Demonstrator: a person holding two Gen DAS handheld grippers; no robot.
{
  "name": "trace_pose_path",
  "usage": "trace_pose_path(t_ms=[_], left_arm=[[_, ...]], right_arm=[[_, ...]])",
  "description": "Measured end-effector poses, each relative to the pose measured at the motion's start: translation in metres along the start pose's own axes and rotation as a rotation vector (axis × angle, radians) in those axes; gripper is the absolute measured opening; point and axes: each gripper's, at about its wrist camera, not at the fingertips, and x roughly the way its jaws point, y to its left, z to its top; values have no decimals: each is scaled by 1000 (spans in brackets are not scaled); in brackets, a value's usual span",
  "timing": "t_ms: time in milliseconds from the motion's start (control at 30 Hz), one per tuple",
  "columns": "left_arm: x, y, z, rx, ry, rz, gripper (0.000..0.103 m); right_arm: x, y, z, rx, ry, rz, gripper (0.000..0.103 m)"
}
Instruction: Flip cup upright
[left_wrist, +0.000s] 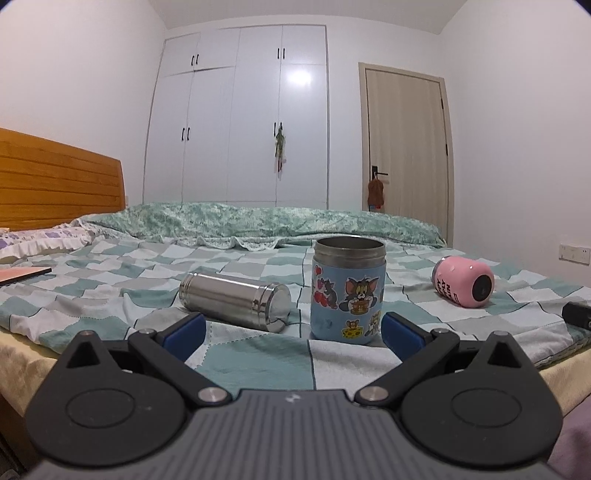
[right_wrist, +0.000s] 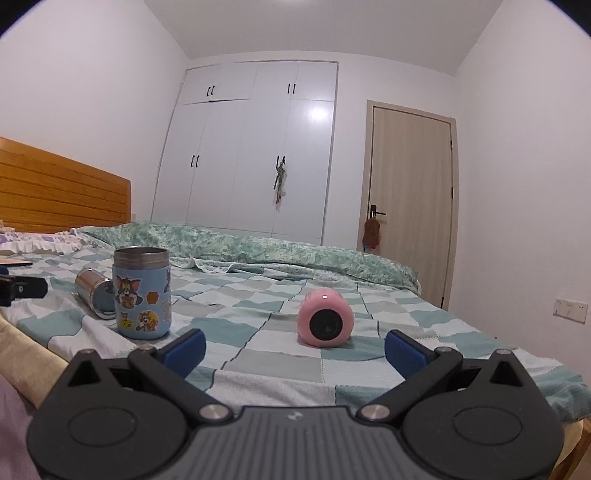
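Clearly the right claw (right_wrist: 294, 349), spread wide and empty, faces the pink cup (right_wrist: 325, 322) lying on the bed (right_wrist: 258, 354); best pinch its sides squarely before tipping it upright.

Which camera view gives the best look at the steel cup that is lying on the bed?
The left wrist view. There the steel cup lies on its side in full length, nothing covering it. In the right wrist view the cartoon cup hides part of the steel one, and only its end and a short stretch of body show.
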Motion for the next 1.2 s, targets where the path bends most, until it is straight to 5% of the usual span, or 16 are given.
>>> trace_pose_path(t_ms=[1200], left_arm=[[-2,0,-2,-2,-13,-23,103]], right_arm=[[1,-3,-4,20,0,-8,103]])
